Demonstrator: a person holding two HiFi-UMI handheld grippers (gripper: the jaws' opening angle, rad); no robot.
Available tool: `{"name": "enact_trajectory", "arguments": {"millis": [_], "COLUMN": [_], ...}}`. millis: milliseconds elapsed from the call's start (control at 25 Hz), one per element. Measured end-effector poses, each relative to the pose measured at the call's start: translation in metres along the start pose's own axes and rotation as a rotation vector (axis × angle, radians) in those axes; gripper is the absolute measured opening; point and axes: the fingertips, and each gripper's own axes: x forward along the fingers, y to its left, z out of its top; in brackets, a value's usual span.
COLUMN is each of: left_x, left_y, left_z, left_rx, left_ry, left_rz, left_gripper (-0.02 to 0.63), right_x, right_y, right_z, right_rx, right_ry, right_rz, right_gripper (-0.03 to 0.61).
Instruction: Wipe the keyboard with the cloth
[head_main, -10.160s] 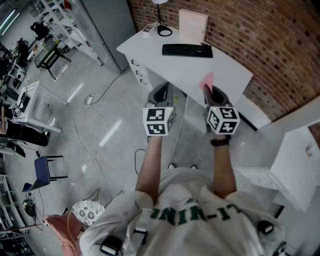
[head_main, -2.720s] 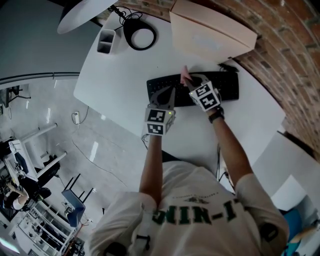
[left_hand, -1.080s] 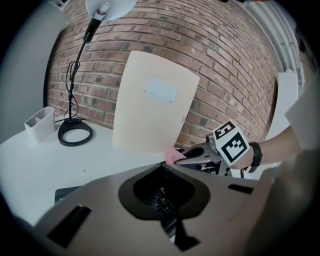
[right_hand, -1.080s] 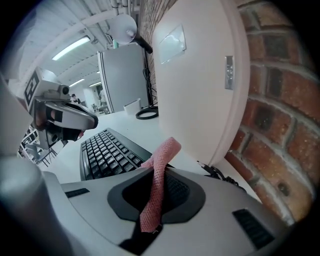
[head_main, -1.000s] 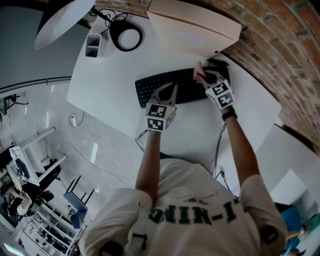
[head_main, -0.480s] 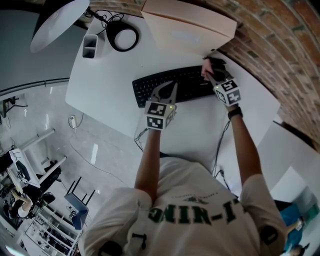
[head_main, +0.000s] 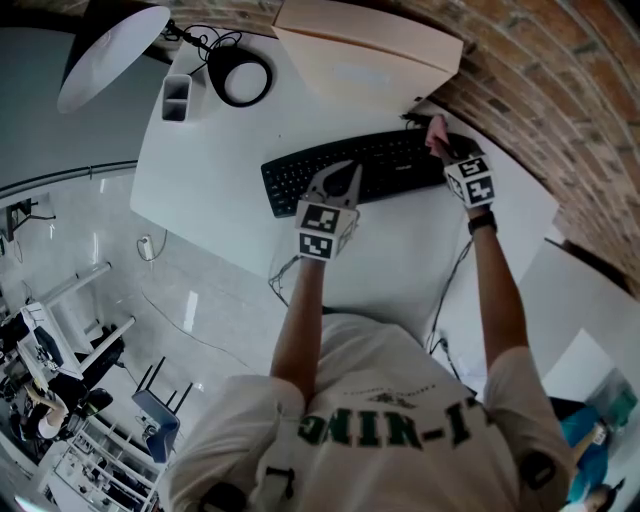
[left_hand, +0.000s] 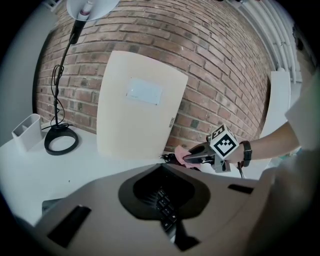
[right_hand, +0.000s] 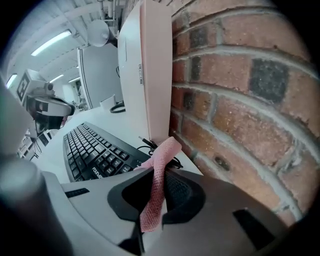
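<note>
Rightward along the keyboard (head_main: 390, 165) the right tongs (head_main: 437, 137) have travelled, from its middle to its far right end. They are clamped on the pink cloth (head_main: 434, 126), which sticks out past their tips over that end, near the cream monitor back (head_main: 360, 50). The left tongs (head_main: 346, 172) are closed on nothing, with their tips over the keyboard's middle rows, well apart from the cloth. The keyboard lies on the white surface (head_main: 220, 150). Only the right gripper view shows the cloth pinched as a narrow strip between the jaws, a black cable (right_hand: 150, 144) just beyond it, and the brick wall (right_hand: 240, 100) close by. The left gripper view shows keys under its own tips, which the head view hides.
</note>
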Motion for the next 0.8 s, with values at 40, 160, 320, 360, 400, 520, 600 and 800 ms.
{"name": "enact_trajectory", "arguments": {"millis": [40,160,320,360,400,520,600,800], "left_x": [0.0,-0.001,-0.005,-0.006,-0.008,-0.016,-0.024,-0.048], "left_y": [0.0,0.001,0.004,0.005,0.006,0.013,0.02,0.044], "left_z": [0.0,0.001,0.0,0.0,-0.001,-0.004,-0.007,-0.014], "left_rx": [-0.004,-0.013,-0.008,-0.01,-0.014,-0.029,-0.039,-0.079], "left_ry": [-0.001,-0.002,0.0,-0.003,-0.005,0.001,0.003,-0.02], "left_rz": [0.001,0.01,0.02,0.023,0.027,0.048,0.069,0.131], "left_gripper": [-0.006,-0.006,-0.006,-0.006,-0.006,-0.006,-0.006,-0.006], "right_x": [0.0,-0.003,-0.003,-0.003,-0.003,0.0,0.003,0.011], "right_y": [-0.002,-0.007,-0.01,-0.01,-0.01,-0.009,-0.002,0.064], "right_z": [-0.002,-0.001,-0.003,-0.003,-0.003,-0.003,0.0,0.039], "right_rx": [-0.001,0.01,0.032,0.036,0.041,0.066,0.078,0.07], "right_ry": [0.002,0.017,0.031,0.034,0.037,0.033,0.016,-0.048], "right_rz": [-0.008,-0.033,-0.056,-0.062,-0.068,-0.079,-0.062,0.066], "right_gripper": [0.017,0.017,0.017,0.017,0.017,0.017,0.017,0.017]}}
